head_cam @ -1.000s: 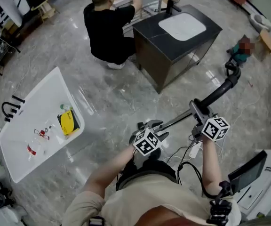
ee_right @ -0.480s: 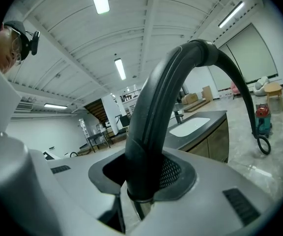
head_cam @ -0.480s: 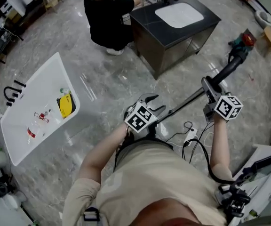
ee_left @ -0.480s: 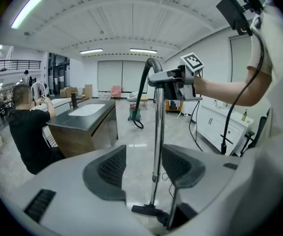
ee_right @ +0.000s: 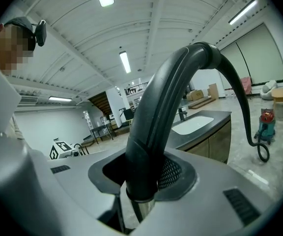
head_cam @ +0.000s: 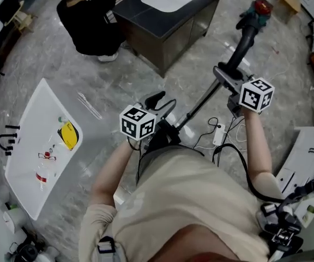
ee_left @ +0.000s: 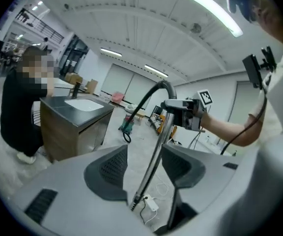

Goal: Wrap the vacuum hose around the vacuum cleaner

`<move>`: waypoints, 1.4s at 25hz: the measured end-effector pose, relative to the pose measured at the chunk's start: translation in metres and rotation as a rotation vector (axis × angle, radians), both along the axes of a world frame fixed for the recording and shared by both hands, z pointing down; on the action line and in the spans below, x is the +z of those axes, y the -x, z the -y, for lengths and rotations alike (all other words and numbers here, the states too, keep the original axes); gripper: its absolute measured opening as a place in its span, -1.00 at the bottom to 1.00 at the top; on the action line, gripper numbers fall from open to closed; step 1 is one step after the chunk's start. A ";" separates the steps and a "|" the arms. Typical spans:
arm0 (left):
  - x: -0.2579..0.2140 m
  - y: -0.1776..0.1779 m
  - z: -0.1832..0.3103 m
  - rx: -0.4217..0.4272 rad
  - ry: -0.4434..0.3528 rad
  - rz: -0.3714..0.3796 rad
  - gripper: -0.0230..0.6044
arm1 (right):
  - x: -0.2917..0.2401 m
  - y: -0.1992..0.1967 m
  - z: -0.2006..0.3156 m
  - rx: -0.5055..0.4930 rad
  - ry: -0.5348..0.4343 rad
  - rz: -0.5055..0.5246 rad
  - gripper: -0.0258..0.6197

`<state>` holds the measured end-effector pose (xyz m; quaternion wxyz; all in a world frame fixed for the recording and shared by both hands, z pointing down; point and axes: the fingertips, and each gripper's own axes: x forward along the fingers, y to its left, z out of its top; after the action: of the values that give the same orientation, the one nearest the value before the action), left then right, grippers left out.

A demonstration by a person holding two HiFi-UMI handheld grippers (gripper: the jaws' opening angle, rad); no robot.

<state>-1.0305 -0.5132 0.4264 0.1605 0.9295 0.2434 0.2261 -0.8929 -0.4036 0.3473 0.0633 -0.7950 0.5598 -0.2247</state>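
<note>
1. Right gripper view is showing my right gripper (ee_right: 141, 173) clamping both pads on the black curved handle (ee_right: 156, 117) of the vacuum wand.
2. I am holding that handle raised. The black hose (head_cam: 245, 37) is arcing from it over to the vacuum cleaner (head_cam: 258, 9), which is standing on the floor well apart from me, near the dark sink cabinet (head_cam: 168, 21).
3. My left gripper (ee_left: 144, 159) is holding its jaws spread. The metal tube (ee_left: 154, 151) is showing in the gap between them, and neither pad is pressing on it.
4. That tube is slanting down from the handle toward the floor, near a white power strip (head_cam: 218, 135).
5. A person in black (head_cam: 89, 21) is crouching beside the cabinet, and a white tray (head_cam: 26, 179) is lying on the floor to my left.
</note>
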 end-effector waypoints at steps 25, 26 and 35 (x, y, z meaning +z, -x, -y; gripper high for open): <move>0.081 -0.190 -0.101 0.766 -0.362 -0.132 0.40 | 0.001 -0.084 0.092 0.030 0.253 -0.095 -0.53; 0.082 -0.195 -0.106 0.774 -0.384 -0.139 0.40 | 0.000 -0.085 0.095 0.019 0.248 -0.100 -0.53; 0.089 -0.248 -0.150 0.796 -0.453 -0.113 0.24 | -0.011 -0.132 0.055 0.001 0.120 -0.100 -0.52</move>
<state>-0.7822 -0.3632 0.5152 -0.1595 0.7862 0.5341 0.2668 -0.7613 -0.4587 0.3365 -0.0124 -0.8080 0.5474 -0.2175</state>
